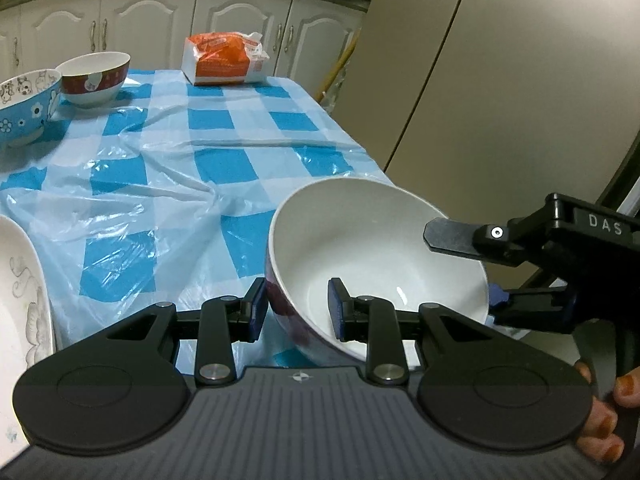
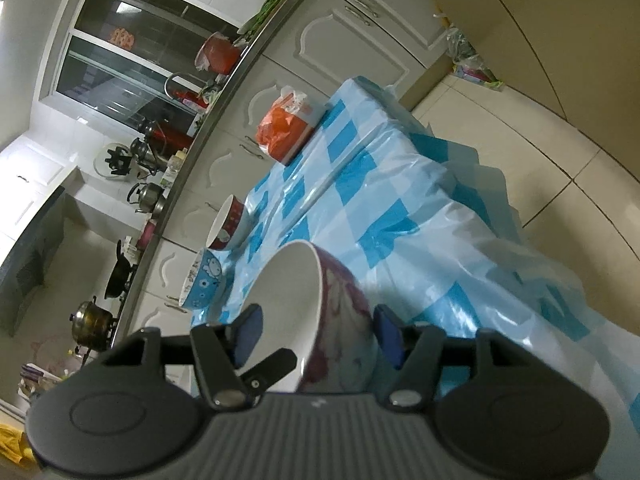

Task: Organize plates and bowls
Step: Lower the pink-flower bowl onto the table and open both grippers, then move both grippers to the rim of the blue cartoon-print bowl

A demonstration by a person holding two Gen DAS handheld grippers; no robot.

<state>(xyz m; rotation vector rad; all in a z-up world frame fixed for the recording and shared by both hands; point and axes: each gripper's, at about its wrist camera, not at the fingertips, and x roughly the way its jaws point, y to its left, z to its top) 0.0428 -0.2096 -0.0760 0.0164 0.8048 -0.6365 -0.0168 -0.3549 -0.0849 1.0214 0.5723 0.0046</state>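
Note:
A white bowl with a purple-pink outside is tilted near the table's right edge; it also shows in the right wrist view. My left gripper is open, one pad outside the near rim and one inside, with a gap to the wall. My right gripper straddles the opposite rim, jaws open wide; in the left wrist view it reaches in from the right. A red-banded bowl and a blue cartoon bowl stand at the far left. A white plate with grey drawings lies at the left edge.
The table wears a blue-and-white checked plastic cloth, crinkled in the middle. An orange tissue pack sits at the far edge. White cabinets stand behind, and a beige fridge stands to the right. The floor drops off past the table's right edge.

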